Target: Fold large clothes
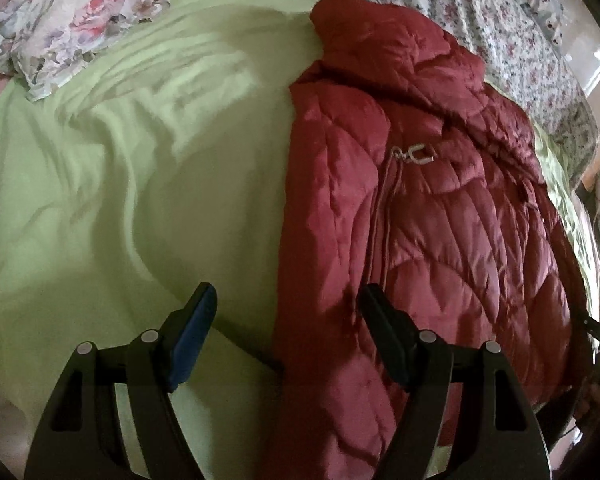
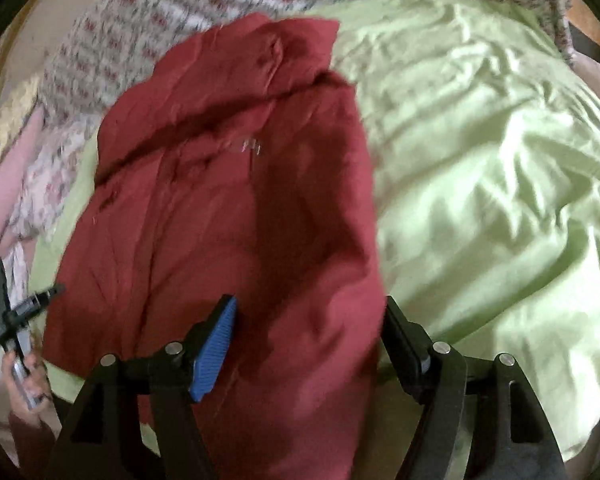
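A dark red quilted jacket (image 1: 420, 220) lies front up on the pale green sheet (image 1: 120, 184), its collar (image 1: 380, 36) at the far end and a silver zip pull (image 1: 414, 156) on its chest. My left gripper (image 1: 288, 296) is open above the jacket's left edge, one finger over the sheet and the other over the fabric. In the blurred right wrist view the jacket (image 2: 228, 200) fills the middle. My right gripper (image 2: 310, 302) is open over its right edge, and the pads do not press on it. A hand (image 2: 24, 376) holds the left gripper (image 2: 20, 312) at the far left.
A flowered pillow (image 1: 80, 16) lies at the far left of the bed and a flowered cover (image 1: 500, 20) runs behind the jacket. Wrinkled green sheet (image 2: 480, 180) spreads right of the jacket. The bed's near edge drops off at the lower right (image 2: 580, 432).
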